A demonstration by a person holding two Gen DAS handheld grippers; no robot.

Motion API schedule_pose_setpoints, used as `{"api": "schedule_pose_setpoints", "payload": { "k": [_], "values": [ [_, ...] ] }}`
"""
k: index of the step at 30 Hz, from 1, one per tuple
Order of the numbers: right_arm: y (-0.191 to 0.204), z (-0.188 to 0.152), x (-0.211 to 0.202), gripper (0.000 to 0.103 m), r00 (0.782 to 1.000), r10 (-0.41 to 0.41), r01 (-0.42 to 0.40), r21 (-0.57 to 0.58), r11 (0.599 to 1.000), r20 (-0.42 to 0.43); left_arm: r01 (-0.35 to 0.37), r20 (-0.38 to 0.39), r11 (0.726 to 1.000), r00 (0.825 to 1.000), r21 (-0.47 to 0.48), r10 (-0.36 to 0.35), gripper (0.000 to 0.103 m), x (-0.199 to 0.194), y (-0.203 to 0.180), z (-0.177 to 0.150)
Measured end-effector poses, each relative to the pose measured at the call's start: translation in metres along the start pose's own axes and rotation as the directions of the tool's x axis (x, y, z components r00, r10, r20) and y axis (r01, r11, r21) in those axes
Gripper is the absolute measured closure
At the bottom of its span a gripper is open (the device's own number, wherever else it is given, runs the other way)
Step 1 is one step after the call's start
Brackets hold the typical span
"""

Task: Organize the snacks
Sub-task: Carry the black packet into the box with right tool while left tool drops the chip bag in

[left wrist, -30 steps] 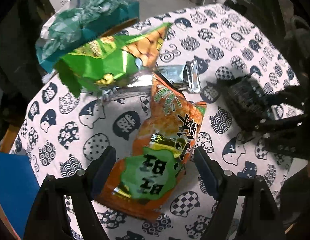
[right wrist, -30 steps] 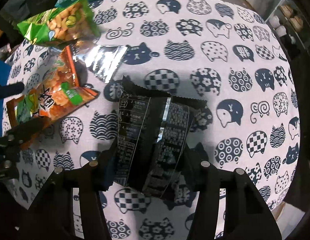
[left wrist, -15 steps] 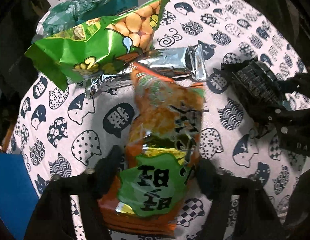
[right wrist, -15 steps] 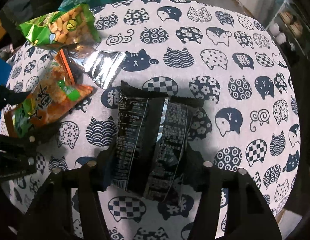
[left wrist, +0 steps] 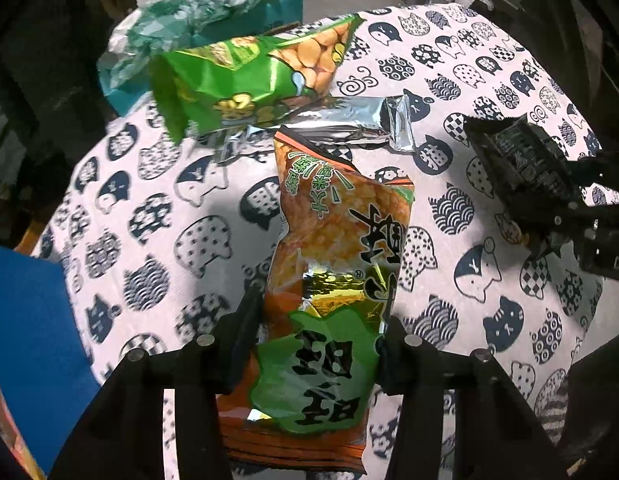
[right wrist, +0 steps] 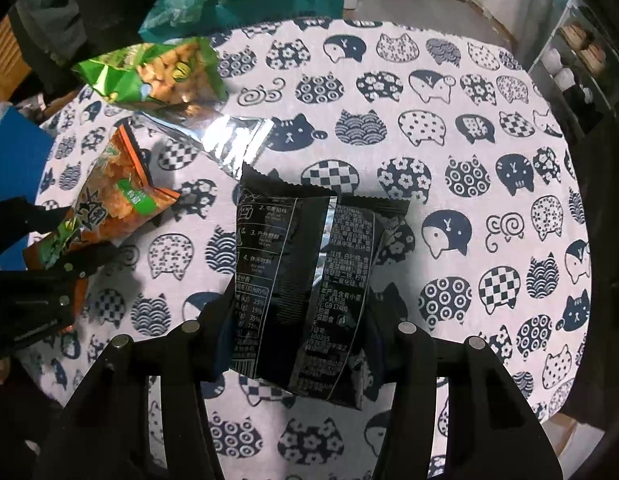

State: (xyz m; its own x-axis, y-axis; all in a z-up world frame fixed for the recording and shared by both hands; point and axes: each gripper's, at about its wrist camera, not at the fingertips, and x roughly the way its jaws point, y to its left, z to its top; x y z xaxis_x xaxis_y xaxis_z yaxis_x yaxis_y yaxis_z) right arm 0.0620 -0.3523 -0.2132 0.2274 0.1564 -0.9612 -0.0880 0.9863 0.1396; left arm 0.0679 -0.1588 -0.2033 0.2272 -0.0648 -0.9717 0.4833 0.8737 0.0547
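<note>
My left gripper (left wrist: 319, 344) is shut on an orange and green snack bag (left wrist: 333, 280) and holds it above the cat-print tablecloth (left wrist: 149, 216). My right gripper (right wrist: 299, 320) is shut on a black snack bag (right wrist: 305, 280), also lifted off the cloth. The black bag also shows at the right of the left wrist view (left wrist: 525, 164); the orange bag shows at the left of the right wrist view (right wrist: 109, 204). A green peanut bag (left wrist: 249, 80) and a silver packet (left wrist: 349, 124) lie at the far side of the table.
A teal box with a crumpled green plastic bag (left wrist: 197, 12) stands beyond the table's far edge. A blue surface (left wrist: 25, 340) lies at the left. Shelves with white items (right wrist: 565, 64) stand at the far right. The round table's edge (right wrist: 581, 208) curves around the right.
My left gripper has closed on the orange bag and lifted it off the cloth. My right gripper has kept its hold on the black bag and drawn back slightly.
</note>
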Motion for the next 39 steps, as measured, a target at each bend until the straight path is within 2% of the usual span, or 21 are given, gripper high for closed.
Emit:
{"api": "schedule_pose_setpoints", "payload": {
  "k": [6, 11, 15, 19, 39],
  "values": [
    [0.0, -0.003, -0.024, 0.052, 0.999, 0.017, -0.017, -0.022, 1.0, 0.031, -0.044, 0.035, 0.999, 0.998, -0.009, 0.044, 0.053, -0.028, 0.002, -0.016],
    [0.02, -0.001, -0.047, 0.052, 0.997, 0.033, -0.03, -0.046, 0.998, 0.065, -0.053, 0.043, 0.997, 0.998, -0.048, 0.055, 0.054, -0.047, 0.012, -0.015],
    [0.035, -0.002, -0.063, 0.052, 0.995, 0.046, -0.04, -0.066, 0.997, 0.093, -0.053, 0.078, 0.996, 0.995, -0.072, 0.058, 0.054, -0.065, 0.018, -0.018],
    [0.05, 0.008, -0.059, 0.052, 0.992, 0.058, -0.049, -0.087, 0.995, 0.111, -0.064, 0.101, 0.994, 0.992, -0.088, 0.073, 0.054, -0.081, 0.023, -0.021],
    [0.118, 0.024, -0.101, 0.052, 0.968, 0.172, -0.133, -0.206, 0.969, 0.182, -0.117, 0.194, 0.979, 0.97, -0.164, 0.149, 0.053, -0.142, 0.06, -0.046]
  ]
}}
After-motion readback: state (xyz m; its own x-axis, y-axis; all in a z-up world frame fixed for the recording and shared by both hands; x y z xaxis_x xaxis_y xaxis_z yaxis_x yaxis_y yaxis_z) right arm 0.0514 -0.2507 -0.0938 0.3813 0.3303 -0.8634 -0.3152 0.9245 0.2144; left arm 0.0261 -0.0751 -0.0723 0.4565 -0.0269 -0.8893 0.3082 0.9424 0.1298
